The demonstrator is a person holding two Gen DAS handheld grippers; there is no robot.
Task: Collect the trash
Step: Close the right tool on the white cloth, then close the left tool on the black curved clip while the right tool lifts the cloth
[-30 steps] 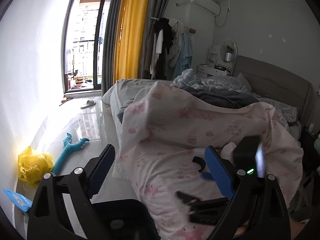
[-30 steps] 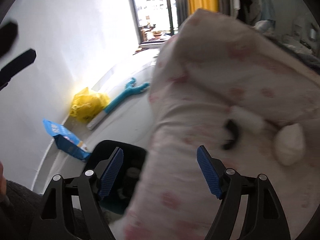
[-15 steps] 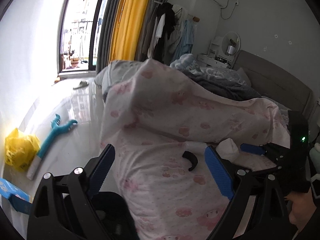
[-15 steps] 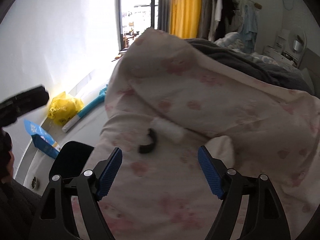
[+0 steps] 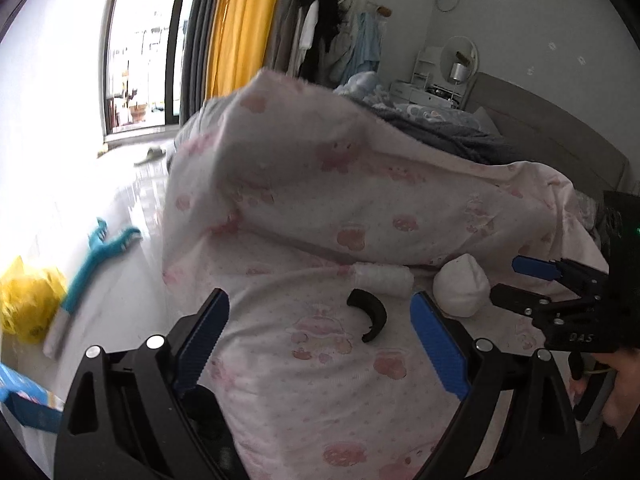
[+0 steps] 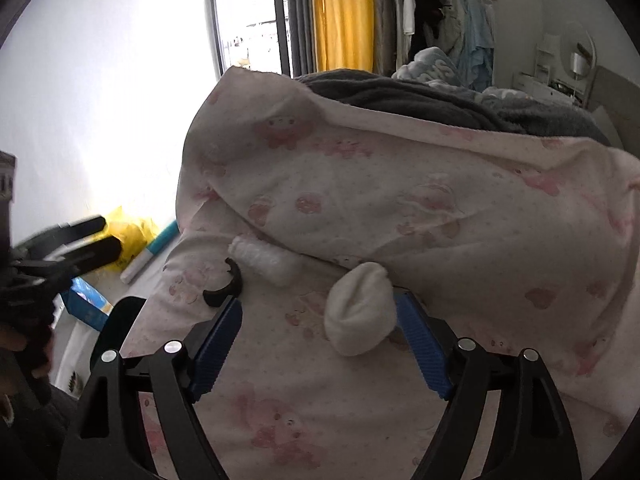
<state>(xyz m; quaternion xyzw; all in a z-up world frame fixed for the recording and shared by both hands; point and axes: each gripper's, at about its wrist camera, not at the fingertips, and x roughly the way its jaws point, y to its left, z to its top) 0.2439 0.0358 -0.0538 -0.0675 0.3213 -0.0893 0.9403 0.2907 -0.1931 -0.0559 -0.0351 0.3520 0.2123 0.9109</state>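
Observation:
On the pink patterned quilt [image 5: 320,220] lie a black curved plastic piece [image 5: 370,312], a white rolled wad [image 5: 384,278] and a white crumpled ball [image 5: 460,288]. My left gripper [image 5: 320,324] is open, with the black piece just ahead between its fingers. My right gripper [image 6: 318,330] is open, and the white ball [image 6: 358,308] sits between its fingers. The black piece [image 6: 224,282] and the wad [image 6: 266,260] lie to its left. The right gripper [image 5: 524,284] also shows at the right of the left wrist view.
A black bin [image 6: 116,320] stands on the floor beside the bed. A yellow bag [image 5: 28,300], a teal long-handled tool [image 5: 96,260] and a blue packet [image 5: 24,396] lie on the white floor by the wall. Dark blankets [image 6: 420,100] lie farther up the bed.
Both grippers have moved in over the quilt toward the items. The white ball now sits between the right gripper's fingers, and the black piece is nearer the left gripper.

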